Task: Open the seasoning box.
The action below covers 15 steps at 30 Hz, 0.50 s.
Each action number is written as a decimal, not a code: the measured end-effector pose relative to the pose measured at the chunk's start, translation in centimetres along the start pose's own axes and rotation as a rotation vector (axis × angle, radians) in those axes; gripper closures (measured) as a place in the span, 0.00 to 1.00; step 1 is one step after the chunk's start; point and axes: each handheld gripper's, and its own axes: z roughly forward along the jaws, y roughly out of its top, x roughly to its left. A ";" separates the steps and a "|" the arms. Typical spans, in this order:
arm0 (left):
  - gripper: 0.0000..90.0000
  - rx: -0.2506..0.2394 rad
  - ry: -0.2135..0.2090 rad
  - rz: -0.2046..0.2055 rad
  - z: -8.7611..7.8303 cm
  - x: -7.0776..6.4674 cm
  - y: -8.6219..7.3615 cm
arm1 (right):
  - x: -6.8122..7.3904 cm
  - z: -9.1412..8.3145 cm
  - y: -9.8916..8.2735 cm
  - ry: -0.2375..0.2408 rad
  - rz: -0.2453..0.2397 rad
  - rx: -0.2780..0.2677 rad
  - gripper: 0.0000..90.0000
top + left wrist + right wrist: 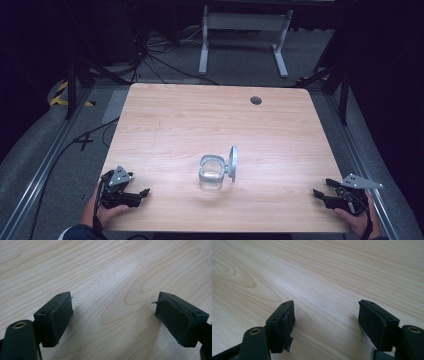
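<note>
At the near edge of the pale wood-grain rectangular table (165, 120), the person's two hands come in from the bottom of the high view. The left hand (102, 212) holds the black two-jaw left gripper (141, 194) at the near-left corner, its grey three-cornered plate on top, tips pointing right toward the table's middle. In the left gripper view its jaws stand wide apart, released, with bare tabletop between the worn dark pads (61, 317) and nothing grasped.

The right hand (357, 220) holds the black two-jaw right gripper (320, 195) at the near-right corner, just inside the table's right edge, tips pointing left. In the right gripper view its jaws are likewise spread and empty, the pad (288, 323) on one jaw frayed at its lower edge.

Between the two, slightly toward the near side of the table's middle and well apart from both grippers, stands a clear glass jar (211, 172) with a pale rim. Its round hinged lid (233, 162) is swung open and stands on edge at the jar's right side. Bare wood lies all around the jar, to both sides and behind it.

Farther off, near the far edge on the right, a small dark round grommet hole (256, 100) is set in the tabletop. Beyond the table, grey floor carries black cables (150, 60) and the white metal legs of a desk frame (245, 37).

No writing or label can be read anywhere.
</note>
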 end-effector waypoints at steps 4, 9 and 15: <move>0.16 0.000 0.003 -0.011 0.0 0.0 0.0 | 0.0 0.0 0.0 0.000 0.000 0.000 0.33; 0.16 -0.001 0.008 -0.014 0.1 0.0 0.0 | 0.0 0.0 0.0 0.000 0.000 0.000 0.33; 0.16 0.000 0.006 -0.019 0.1 0.0 0.0 | 0.0 0.0 0.0 -0.004 -0.002 -0.001 0.33</move>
